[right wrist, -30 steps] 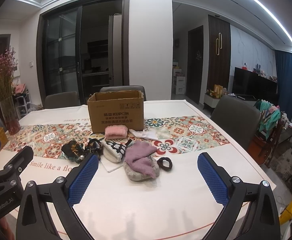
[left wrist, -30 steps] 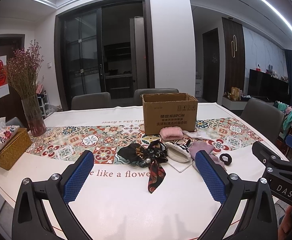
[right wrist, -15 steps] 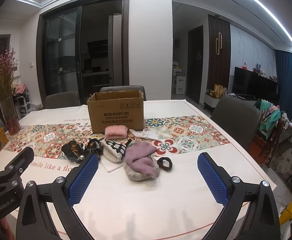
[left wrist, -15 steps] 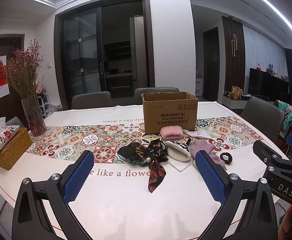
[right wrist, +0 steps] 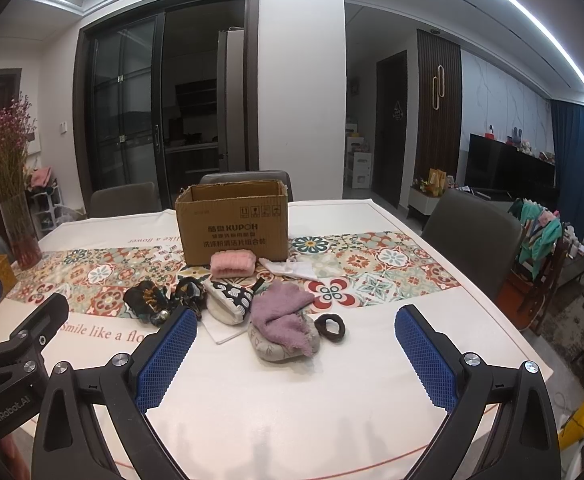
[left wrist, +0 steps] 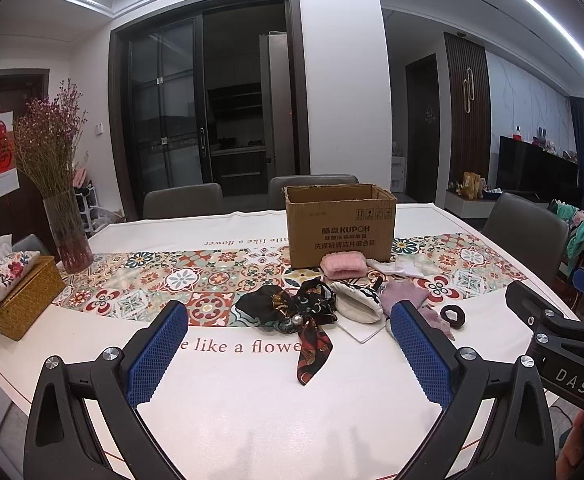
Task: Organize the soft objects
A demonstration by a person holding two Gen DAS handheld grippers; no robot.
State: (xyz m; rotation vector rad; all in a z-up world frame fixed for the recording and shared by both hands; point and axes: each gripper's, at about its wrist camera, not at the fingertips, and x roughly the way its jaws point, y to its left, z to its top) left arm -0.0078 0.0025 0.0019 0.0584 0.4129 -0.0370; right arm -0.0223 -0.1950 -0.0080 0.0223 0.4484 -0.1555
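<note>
Both tools spread wide, empty: left tool (left wrist: pixel 287 350), right tool (right wrist: pixel 296 354). Purple cloth (right wrist: pixel 281 314) dead ahead of right tool, nearer it; box (right wrist: pixel 233 222) beyond pile.

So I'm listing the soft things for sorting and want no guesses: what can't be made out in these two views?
- Cardboard box inside: hidden by its front wall in both views.
- Grey pouch: mostly covered by the purple cloth, right wrist view.
- Same purple cloth: partly hidden by the left tool's finger, left wrist view.
- Dark scarf bundle: near edge behind the right tool's finger.
</note>
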